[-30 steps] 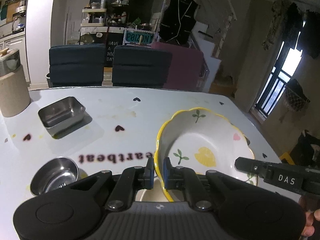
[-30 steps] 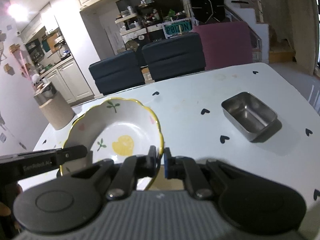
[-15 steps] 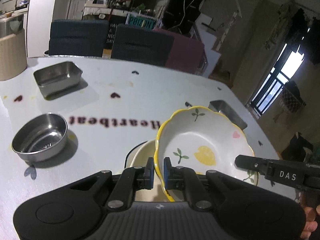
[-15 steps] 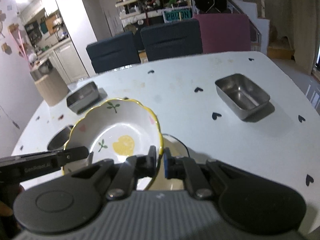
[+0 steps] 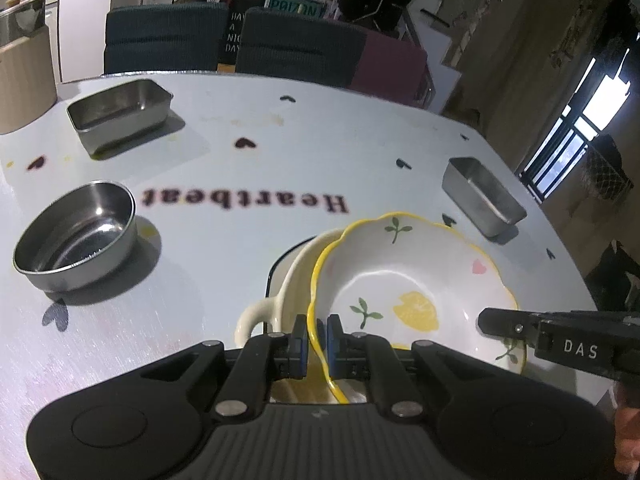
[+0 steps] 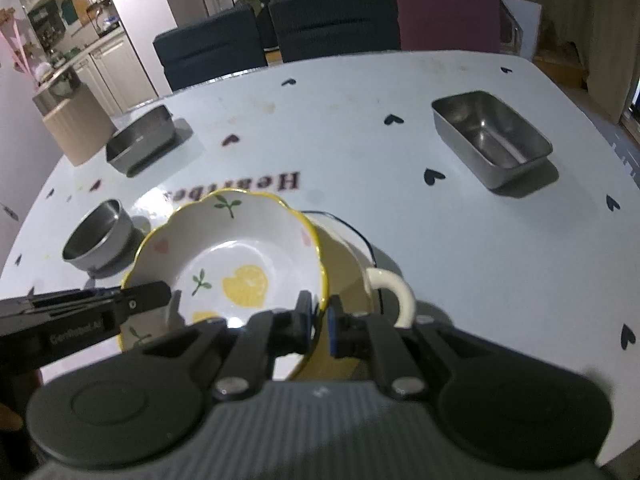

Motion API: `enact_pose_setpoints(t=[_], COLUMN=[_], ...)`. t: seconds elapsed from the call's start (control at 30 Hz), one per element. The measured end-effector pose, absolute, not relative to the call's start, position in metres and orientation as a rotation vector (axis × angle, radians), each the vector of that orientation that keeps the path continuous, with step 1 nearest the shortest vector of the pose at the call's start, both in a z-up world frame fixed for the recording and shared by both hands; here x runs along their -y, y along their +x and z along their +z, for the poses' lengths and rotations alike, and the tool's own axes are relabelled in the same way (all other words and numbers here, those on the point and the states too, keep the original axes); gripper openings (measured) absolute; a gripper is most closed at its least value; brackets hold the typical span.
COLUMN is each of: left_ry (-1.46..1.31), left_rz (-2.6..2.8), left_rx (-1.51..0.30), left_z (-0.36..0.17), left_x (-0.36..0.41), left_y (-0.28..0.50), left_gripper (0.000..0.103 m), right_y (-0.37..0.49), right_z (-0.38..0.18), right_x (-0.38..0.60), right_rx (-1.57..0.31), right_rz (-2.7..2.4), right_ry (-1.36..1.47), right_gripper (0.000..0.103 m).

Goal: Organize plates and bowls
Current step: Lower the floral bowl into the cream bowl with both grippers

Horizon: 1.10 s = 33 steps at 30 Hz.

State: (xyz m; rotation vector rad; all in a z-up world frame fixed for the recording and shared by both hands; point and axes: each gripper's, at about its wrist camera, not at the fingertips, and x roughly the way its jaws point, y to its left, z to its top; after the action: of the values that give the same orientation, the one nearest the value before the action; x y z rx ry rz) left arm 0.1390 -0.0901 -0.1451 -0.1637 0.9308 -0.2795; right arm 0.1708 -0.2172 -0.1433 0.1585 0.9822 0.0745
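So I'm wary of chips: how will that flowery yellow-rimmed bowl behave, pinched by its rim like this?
The bowl looks like glazed ceramic, so probably stiff but brittle; knocking it on the cream dish beneath could chip it. Its glossy surface may slip between the pads. Held at opposite edges by the left gripper and right gripper, it should stay fairly level.

White heart-printed table (image 5: 320, 168) bearing a round steel bowl (image 5: 76, 236), two rectangular steel trays (image 5: 120, 114) (image 5: 482, 196), a cream handled dish (image 5: 280, 292) and a beige canister (image 5: 24, 68).
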Motion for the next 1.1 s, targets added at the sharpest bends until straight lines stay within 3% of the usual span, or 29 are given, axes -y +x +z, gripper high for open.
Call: enact_pose_setpoints(t=[1.1], left_ry=[-0.110], left_rz=[-0.300], left_rx=[-0.967], left_z=[-0.153], left_x=[0.094], left_y=[0.142], left_gripper=[0.010], right_y=[0.189], right_z=[-0.167], right_x=[0.214], right_rx=[-1.114], right_rz=[0.043], right_ry=[0.208], right_gripper=[0.011])
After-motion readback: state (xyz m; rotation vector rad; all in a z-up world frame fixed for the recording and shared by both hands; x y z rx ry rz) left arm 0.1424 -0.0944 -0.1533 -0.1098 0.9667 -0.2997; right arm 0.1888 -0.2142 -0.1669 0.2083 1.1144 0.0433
